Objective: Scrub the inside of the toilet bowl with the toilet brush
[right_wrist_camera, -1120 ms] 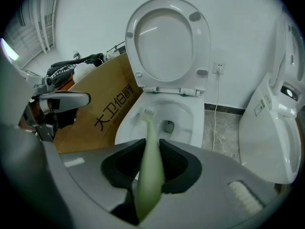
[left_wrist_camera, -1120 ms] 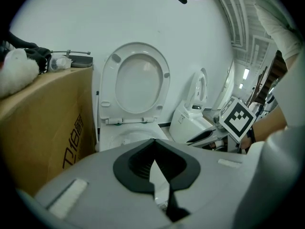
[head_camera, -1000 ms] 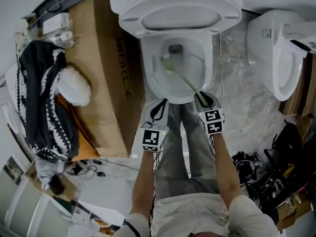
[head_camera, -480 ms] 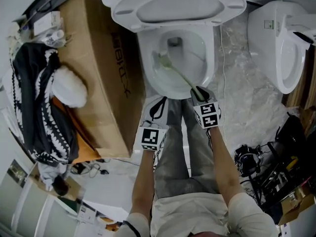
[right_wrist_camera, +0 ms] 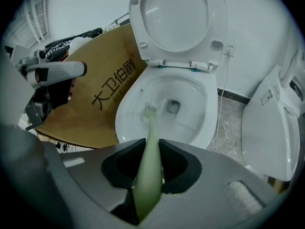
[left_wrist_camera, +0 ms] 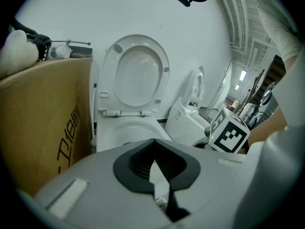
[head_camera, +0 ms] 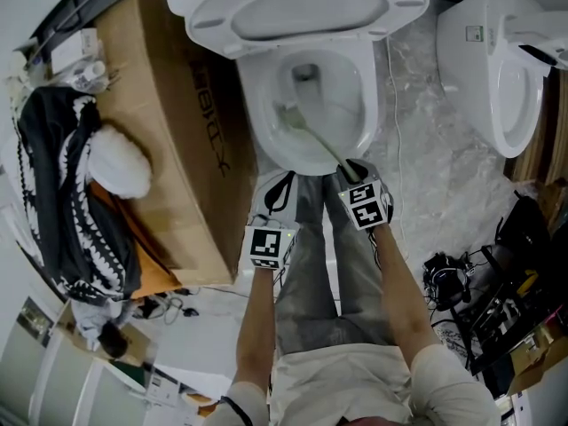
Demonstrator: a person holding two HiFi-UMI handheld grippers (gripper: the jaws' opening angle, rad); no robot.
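Note:
A white toilet bowl [head_camera: 259, 140] [right_wrist_camera: 125, 109] stands with its lid [head_camera: 302, 7] up. My right gripper [head_camera: 354, 172] [right_wrist_camera: 150, 168] is shut on the pale green toilet brush [head_camera: 312, 133] [right_wrist_camera: 150, 142]. Its handle runs from the bowl's near rim down to the left inner wall, where the bristle head [right_wrist_camera: 151, 108] rests left of the drain [right_wrist_camera: 173, 106]. My left gripper [head_camera: 282, 193] [left_wrist_camera: 153, 168] hangs just short of the bowl's near-left rim, jaws closed together with nothing between them.
A large cardboard box [head_camera: 173, 122] presses against the toilet's left side, with black-and-white cloth [head_camera: 62, 185] on it. A second white toilet [head_camera: 497, 69] stands to the right. Cables and dark gear [head_camera: 479, 309] lie at the lower right. A person's legs [head_camera: 324, 264] stand below.
The brush head has slid down and back along the bowl's left inner wall, toward the near rim. The right gripper has drawn left and closer. The left gripper has hardly moved.

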